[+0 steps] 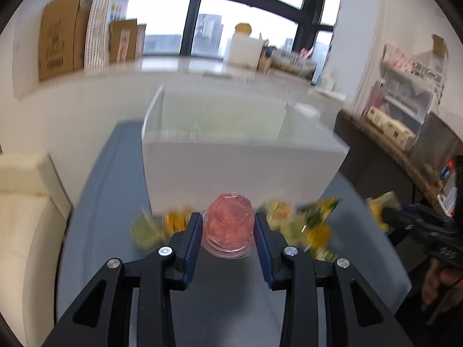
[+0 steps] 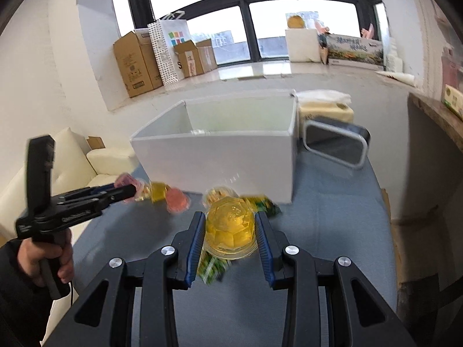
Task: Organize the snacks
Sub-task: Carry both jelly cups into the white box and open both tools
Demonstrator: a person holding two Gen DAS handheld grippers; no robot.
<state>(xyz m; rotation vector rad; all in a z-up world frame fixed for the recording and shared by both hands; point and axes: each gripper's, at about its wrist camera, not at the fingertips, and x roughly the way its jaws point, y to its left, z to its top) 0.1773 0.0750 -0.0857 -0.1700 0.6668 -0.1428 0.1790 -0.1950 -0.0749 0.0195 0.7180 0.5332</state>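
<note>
My left gripper is shut on a pink jelly cup and holds it above the blue-grey table, in front of the white open box. My right gripper is shut on a yellow jelly cup, also in front of the white box. Loose snacks lie by the box's near wall: yellow and green cups, green-yellow packets, a pink cup and a green packet. The left gripper shows in the right wrist view, the right one in the left wrist view.
A grey-rimmed container and a tissue pack sit right of the box. A cream sofa stands left of the table. A dark shelf with goods is on the right. Cardboard boxes line the window sill.
</note>
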